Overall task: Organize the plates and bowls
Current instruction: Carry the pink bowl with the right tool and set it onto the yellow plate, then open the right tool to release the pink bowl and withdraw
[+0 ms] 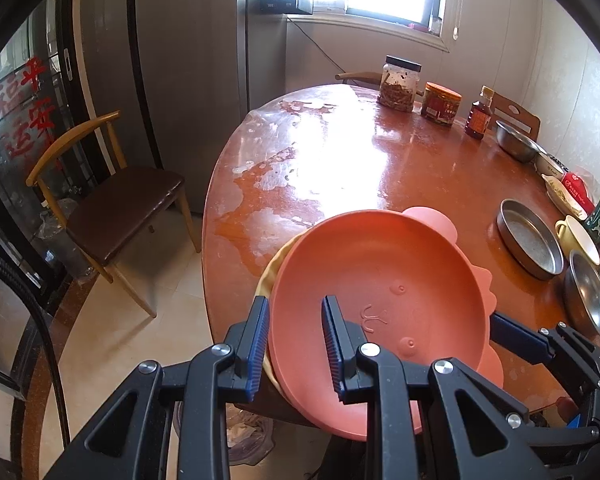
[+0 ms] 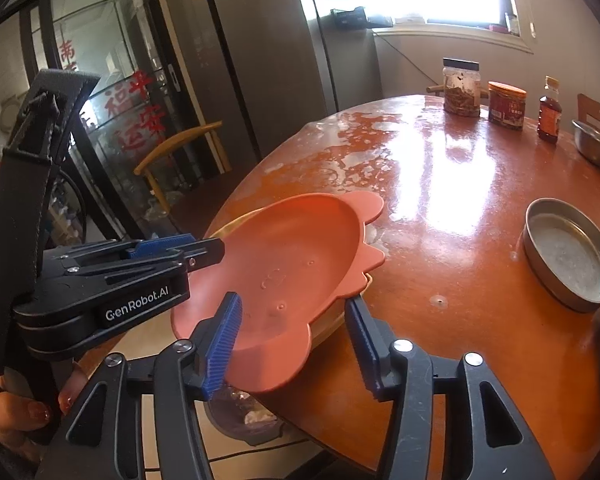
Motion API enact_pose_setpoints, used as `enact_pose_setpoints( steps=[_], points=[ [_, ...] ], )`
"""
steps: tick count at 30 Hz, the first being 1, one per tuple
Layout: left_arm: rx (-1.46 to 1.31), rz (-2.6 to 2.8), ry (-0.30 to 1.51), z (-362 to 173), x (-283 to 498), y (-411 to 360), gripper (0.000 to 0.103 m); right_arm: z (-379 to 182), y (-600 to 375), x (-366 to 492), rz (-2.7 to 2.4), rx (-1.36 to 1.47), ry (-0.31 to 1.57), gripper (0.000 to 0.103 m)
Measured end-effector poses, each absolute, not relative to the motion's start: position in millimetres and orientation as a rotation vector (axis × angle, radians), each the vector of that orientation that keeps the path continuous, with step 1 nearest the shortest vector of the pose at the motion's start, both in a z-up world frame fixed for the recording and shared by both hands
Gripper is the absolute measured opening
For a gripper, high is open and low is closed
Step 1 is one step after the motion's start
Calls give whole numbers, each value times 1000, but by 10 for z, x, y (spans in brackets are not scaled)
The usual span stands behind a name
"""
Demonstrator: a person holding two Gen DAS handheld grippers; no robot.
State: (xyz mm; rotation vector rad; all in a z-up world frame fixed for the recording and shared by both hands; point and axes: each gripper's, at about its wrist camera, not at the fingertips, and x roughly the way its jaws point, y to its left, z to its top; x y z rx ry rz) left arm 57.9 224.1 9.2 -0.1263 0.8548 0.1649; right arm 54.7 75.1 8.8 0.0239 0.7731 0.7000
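With both claws at the near edge of the table, my left gripper (image 1: 296, 344) is clamped narrow on the rim of the pink plate (image 1: 376, 300): one blue pad sits outside the rim, the other inside the dish. From my right-hand camera that same gripper (image 2: 204, 250) comes in from the left and bites the plate's (image 2: 292, 272) far-left edge.

My right gripper (image 2: 296, 340) stands about half open. Its left pad lies against the plate's near rim, while the right pad stands clear beside the stacked rims, so it is not gripping. From the left camera only one of its blue fingers (image 1: 516, 338) shows, just past the plate's right edge.

The pink plate has ear-like tabs and a moulded face in its bottom. It is tilted and rests on a yellow plate (image 1: 270, 276), of which only a sliver (image 2: 336, 320) shows beneath. Both overhang the edge of the round reddish table (image 1: 360, 152).

Further right sit a round metal pan (image 1: 530, 238), a steel bowl (image 1: 588, 300) and a yellow cup (image 1: 576, 236). At the far side stand a black-lidded jar (image 1: 398, 84), an orange-lidded tub (image 1: 440, 104), a dark bottle (image 1: 480, 114) and another steel bowl (image 1: 516, 140). A wooden chair (image 1: 112, 208) stands on the floor to the left.

At the lower left of the right camera's view, a hand (image 2: 24, 412) with painted nails holds the left tool.
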Motion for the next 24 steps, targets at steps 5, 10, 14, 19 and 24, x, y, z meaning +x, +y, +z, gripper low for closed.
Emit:
enact_pose_setpoints(
  steps=[5,10,14,19,24],
  points=[
    [-131,159,852,133,556,2199,27,137,702,507,702,26,760,64],
    [-136,164,848,174,530,2160,27,181,623,477,694,37,749,66],
    [-129,165,839,245,515,2087,28,238,511,474,680,65,741,67],
    [-116,175,831,327,508,1977,35,320,330,474,659,97,721,74],
    [-105,171,825,398,514,1820,38,392,137,506,636,131,711,74]
  ],
)
